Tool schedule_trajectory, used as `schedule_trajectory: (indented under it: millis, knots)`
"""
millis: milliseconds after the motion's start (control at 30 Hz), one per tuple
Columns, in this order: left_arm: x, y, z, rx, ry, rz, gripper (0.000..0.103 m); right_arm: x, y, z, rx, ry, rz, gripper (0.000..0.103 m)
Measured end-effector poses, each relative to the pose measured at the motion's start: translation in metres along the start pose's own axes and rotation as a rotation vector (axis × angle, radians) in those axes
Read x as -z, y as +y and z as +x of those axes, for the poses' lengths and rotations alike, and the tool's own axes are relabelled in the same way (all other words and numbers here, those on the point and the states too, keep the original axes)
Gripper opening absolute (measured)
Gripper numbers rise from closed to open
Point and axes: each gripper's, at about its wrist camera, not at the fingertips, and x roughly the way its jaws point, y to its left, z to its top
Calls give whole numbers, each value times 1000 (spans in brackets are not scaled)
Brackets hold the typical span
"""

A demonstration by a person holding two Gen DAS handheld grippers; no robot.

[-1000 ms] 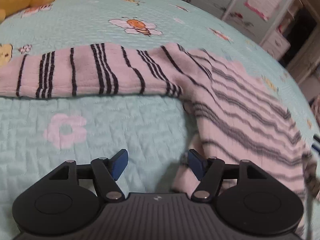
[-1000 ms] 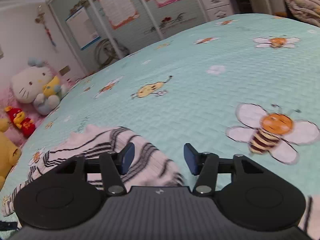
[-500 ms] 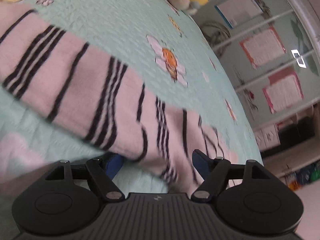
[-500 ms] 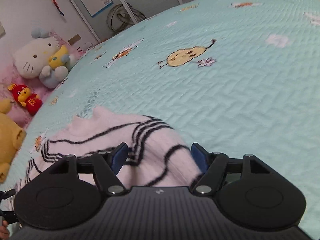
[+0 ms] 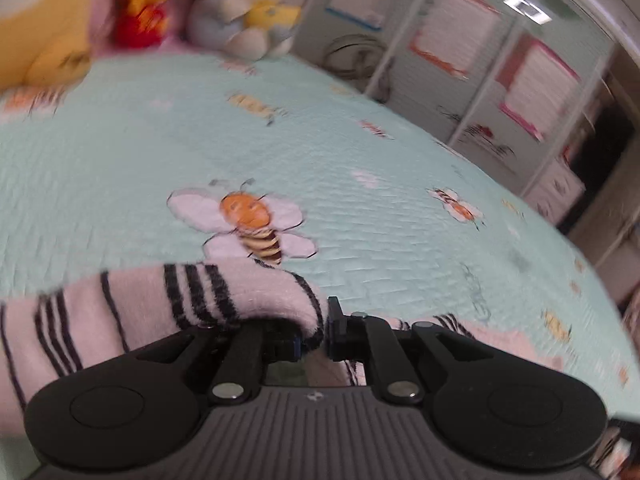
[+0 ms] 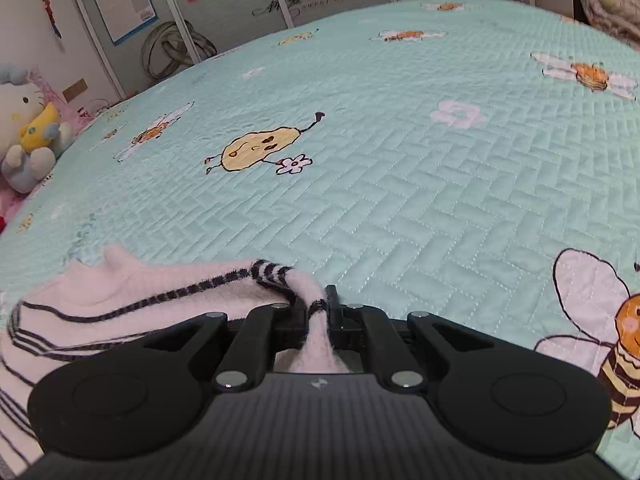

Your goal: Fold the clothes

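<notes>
Both claws — left (image 5: 314,330), right (image 6: 319,320) — just closed on the sweater (image 6: 132,300)

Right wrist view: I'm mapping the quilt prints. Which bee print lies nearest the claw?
The big bee at the lower right edge, beside the right claw shut on the striped sweater; other bees sit far up the quilt.

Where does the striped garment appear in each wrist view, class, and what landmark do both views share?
Left wrist: garment at lower left, running into the claw.
Right wrist: garment at lower left, pinched in the claw.
Shared landmark: white cat plush at the bed's far edge.
</notes>
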Motion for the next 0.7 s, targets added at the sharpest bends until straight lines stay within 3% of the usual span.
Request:
schedule_trajectory:
  millis: [67, 133, 200, 267, 333, 400, 533, 700]
  knots:
    - [7, 3, 5, -3, 26, -8, 14, 3, 3, 2, 17, -26, -9, 5]
    - [12, 12, 11, 2, 68, -20, 21, 7, 6, 2, 20, -44, -43, 10]
    - [13, 19, 13, -2, 108, -17, 29, 8, 4, -1, -7, -38, -46, 20]
    - [16, 23, 3, 7, 112, -7, 37, 8, -2, -10, -46, -28, -3, 42]
    - [21, 29, -9, 27, 113, 5, 52, 15, -8, -30, -70, -45, 26, 51]
    - [30, 34, -26, 51, 122, 30, 59, 28, -13, -59, -81, -102, 20, 51]
    - [67, 38, -71, 90, 184, 86, 59, 72, -24, -133, -101, -207, -12, 55]
    - [118, 20, -127, 67, 197, 267, 59, 149, -55, -201, -191, -120, 96, 56]
